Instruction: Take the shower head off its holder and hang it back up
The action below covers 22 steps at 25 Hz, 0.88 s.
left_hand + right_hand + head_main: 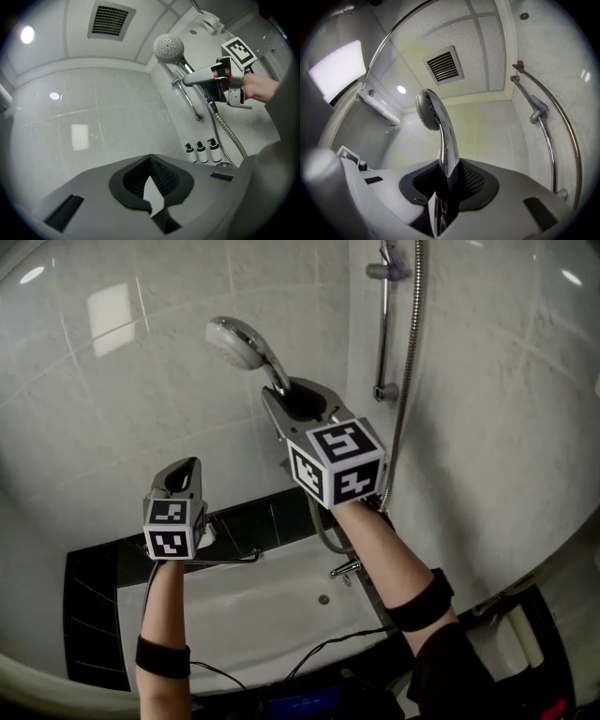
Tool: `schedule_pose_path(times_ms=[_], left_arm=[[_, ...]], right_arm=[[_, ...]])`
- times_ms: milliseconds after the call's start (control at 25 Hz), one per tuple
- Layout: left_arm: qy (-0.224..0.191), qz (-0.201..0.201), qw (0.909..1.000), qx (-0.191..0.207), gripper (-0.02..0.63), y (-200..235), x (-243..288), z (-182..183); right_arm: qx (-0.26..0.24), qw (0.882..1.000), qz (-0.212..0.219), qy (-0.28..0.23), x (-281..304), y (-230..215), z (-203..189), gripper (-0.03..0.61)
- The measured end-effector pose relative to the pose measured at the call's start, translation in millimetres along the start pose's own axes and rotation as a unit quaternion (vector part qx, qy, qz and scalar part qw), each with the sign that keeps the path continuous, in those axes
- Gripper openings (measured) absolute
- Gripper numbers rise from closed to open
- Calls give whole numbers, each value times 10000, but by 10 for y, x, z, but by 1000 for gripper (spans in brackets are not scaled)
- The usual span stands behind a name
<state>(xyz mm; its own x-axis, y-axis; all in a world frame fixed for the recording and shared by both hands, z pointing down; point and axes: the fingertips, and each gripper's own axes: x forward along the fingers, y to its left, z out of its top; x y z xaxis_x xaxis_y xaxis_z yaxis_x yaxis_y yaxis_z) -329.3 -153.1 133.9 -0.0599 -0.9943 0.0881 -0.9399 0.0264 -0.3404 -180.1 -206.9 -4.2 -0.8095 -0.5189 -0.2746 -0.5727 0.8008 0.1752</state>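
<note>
We are in a bathroom. White glazed wall tiles (141, 381) run all round, with a band of dark tiles (94, 606) beside a white bathtub (244, 615) that has a drain (323, 599) and a chrome tap (345, 568). A vertical shower rail (382, 324) is fixed to the wall, a metal hose (409, 381) hangs beside it, and we see a chrome shower head (236, 341). Three pump bottles (201, 151) stand in a row against the wall, and a slatted vent (110, 21) sits in the ceiling.
</note>
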Motion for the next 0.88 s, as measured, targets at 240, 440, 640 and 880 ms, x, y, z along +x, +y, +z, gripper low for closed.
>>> schedule_pose_path(times_ms=[240,440,640,880], left_arm=[[-28,162,9996,-229,1,-176,-163,-524],[331,7,9983,-483,1,-487,-263,-1151],[648,-112,9961,-581,1,-778,-269,-1762],[1211,-250,9898,-711,1,-1185,-337,-2659]], right_arm=[[613,9960,-37,646,-363,93,-1018,118],[1144,9840,-56,1362,-733,267,-1977,118],[1449,9691,15,1994,-992,478,-2885,118],[1326,9455,285,2960,-1411,887,-4146,118]])
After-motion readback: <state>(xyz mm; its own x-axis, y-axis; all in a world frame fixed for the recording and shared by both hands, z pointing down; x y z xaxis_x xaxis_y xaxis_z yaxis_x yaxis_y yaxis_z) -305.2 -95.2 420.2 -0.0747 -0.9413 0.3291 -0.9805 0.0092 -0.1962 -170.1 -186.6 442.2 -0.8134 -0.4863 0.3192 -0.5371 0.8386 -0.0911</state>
